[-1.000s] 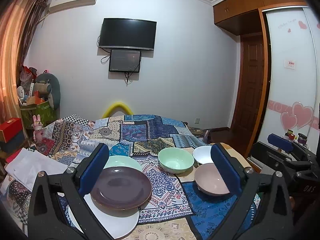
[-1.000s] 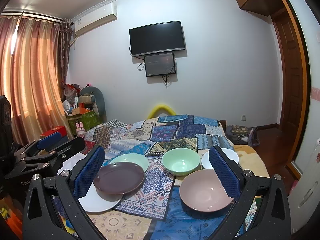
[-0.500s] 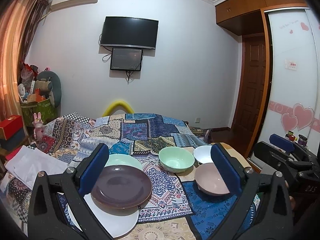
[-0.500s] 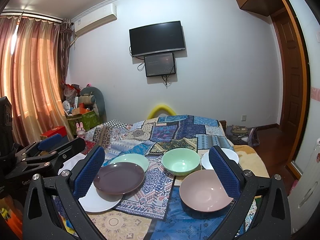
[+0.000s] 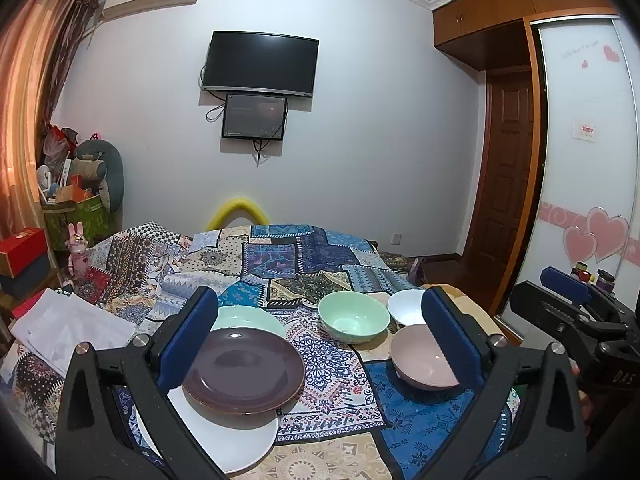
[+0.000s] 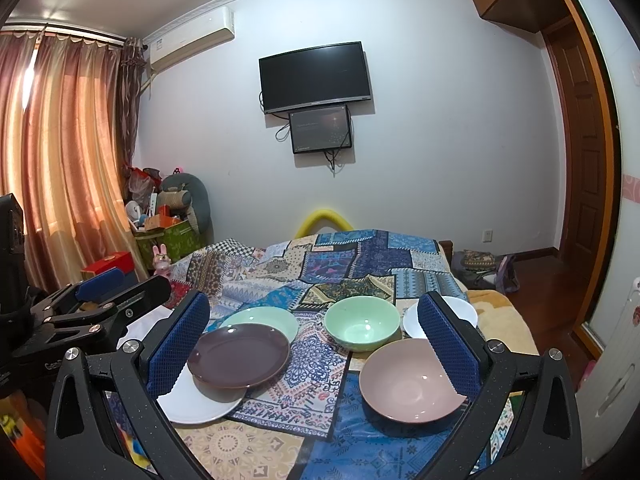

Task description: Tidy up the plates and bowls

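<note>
On the patchwork cloth a brown plate (image 5: 244, 372) (image 6: 239, 354) lies on a white plate (image 5: 236, 440) (image 6: 196, 400), with a pale green plate (image 5: 244, 316) (image 6: 262, 318) behind it. To the right stand a green bowl (image 5: 354, 320) (image 6: 362, 328), a pink bowl (image 5: 422, 358) (image 6: 412, 380) and a small white bowl (image 5: 406, 307) (image 6: 466, 312). My left gripper (image 5: 320, 344) is open and empty above the near edge. My right gripper (image 6: 314, 344) is open and empty; it also shows at the right of the left wrist view (image 5: 576, 312).
The cloth covers a bed (image 5: 280, 260) that runs to the far wall. White folded paper (image 5: 68, 324) lies at the left edge. A cluttered green box (image 6: 168, 236) and curtains stand left; a wardrobe (image 5: 584, 160) and door stand right.
The left wrist view has shifted slightly, the room sitting a little lower in frame. The dishes and the right gripper have not moved.
</note>
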The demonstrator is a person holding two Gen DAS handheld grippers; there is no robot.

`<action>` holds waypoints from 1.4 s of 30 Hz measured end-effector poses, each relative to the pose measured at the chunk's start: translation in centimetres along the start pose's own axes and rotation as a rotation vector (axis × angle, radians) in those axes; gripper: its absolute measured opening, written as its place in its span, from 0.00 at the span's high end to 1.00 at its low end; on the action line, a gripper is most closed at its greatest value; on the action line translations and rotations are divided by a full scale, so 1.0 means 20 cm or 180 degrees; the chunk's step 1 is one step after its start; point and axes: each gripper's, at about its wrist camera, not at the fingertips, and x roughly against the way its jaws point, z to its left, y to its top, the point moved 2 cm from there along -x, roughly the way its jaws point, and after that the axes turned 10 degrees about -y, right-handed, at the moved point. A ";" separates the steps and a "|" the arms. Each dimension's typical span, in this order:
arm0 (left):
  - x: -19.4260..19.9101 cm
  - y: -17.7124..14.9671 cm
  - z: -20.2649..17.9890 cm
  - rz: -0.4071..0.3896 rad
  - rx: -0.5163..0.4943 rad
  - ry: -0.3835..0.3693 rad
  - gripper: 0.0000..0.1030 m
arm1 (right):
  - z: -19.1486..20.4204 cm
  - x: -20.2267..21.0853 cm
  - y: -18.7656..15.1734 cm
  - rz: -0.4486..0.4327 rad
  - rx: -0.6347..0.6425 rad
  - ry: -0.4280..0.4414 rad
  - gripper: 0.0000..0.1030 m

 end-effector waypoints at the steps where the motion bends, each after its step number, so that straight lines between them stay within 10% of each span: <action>1: 0.00 0.00 0.00 0.0001 -0.0002 -0.0001 0.00 | 0.00 0.00 0.00 -0.0001 0.0000 0.0001 0.00; 28: -0.02 0.00 0.04 0.0072 0.0016 -0.0020 0.00 | 0.01 -0.05 -0.04 0.0100 0.0019 0.0046 0.00; 42: -0.15 -0.10 0.32 0.0503 0.0062 0.0147 0.00 | 0.11 -0.33 -0.18 0.0669 0.0082 0.0164 0.00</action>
